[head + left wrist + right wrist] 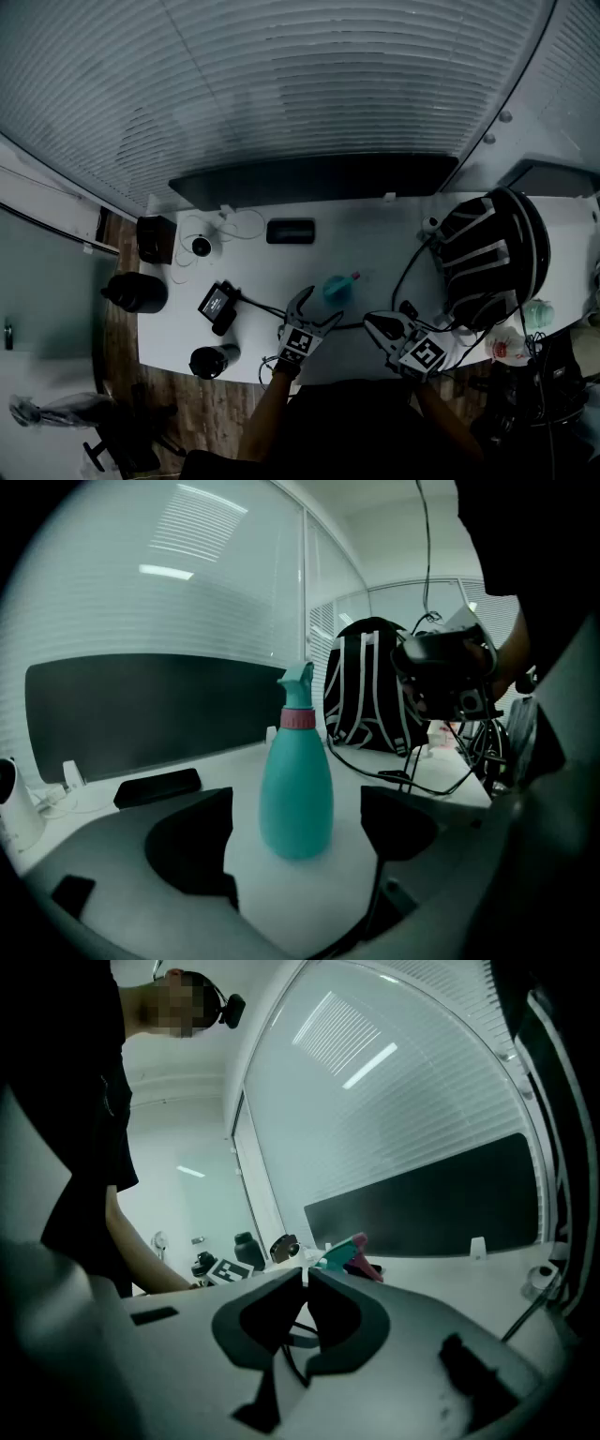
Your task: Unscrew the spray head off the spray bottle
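Observation:
A teal spray bottle (337, 289) stands upright on the white table (375, 244), a little in from the front edge. In the left gripper view its body (296, 789) fills the middle, with a pink collar (298, 719) and a teal spray head (298, 682) on top. My left gripper (319, 307) is open just in front of the bottle; its jaws flank the bottle's lower part with a gap on each side. My right gripper (375, 324) is shut and empty, to the right of the bottle. In the right gripper view the spray head (349, 1252) shows beyond the closed tips (306, 1274).
A black-and-white backpack (492, 258) sits at the table's right end, with a black cable (410, 272) running from it. A flat black case (290, 231), a white camera (201, 246), a black box (156, 238) and two dark flasks (214, 359) (136, 292) lie left.

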A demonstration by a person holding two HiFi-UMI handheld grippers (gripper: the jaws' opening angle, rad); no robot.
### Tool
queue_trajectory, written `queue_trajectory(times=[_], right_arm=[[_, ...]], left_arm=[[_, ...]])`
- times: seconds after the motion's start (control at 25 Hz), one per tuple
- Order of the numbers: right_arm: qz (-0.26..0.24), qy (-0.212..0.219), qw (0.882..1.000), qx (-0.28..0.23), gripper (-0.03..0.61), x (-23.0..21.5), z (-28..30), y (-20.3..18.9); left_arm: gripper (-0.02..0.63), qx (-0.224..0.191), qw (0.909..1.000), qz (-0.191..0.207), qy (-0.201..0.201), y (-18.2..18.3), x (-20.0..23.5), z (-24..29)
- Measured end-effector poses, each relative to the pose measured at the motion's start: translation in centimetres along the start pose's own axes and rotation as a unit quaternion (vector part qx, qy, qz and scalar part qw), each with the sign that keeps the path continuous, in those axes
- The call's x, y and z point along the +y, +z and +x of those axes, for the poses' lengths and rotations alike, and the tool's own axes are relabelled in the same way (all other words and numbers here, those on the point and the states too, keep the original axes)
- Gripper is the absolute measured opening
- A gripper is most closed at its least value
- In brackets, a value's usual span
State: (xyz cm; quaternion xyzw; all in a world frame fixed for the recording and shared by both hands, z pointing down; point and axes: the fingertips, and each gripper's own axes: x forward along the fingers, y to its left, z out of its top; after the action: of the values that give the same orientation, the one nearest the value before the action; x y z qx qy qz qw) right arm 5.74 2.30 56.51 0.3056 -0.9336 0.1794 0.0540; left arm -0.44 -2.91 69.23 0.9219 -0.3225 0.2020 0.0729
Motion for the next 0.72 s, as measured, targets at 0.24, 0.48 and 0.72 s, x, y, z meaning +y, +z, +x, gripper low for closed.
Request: queue_trajectory(times=[0.24,0.48,0.72], right_arm=[[0.006,-0.007,1.0,0.011,0.011,-0.2,-0.3,-0.5],[0.029,-0.002,0.999,0.037,0.085,-0.4,-0.6,-1.8],[0.048,0.011,0.997,0.064,0.129,-0.7,0.5,-1.9]], left_arm=[[0.43,0.035,0.9992,-0.018,-0.01,-1.2,0.3,3.0],[0.428,0.1,0.9947,-0.003,-0.022,-2.6,0.8,7.3],[0.42,0.112,0.9936,-0.011,0.012,-1.9,2.6,8.8]])
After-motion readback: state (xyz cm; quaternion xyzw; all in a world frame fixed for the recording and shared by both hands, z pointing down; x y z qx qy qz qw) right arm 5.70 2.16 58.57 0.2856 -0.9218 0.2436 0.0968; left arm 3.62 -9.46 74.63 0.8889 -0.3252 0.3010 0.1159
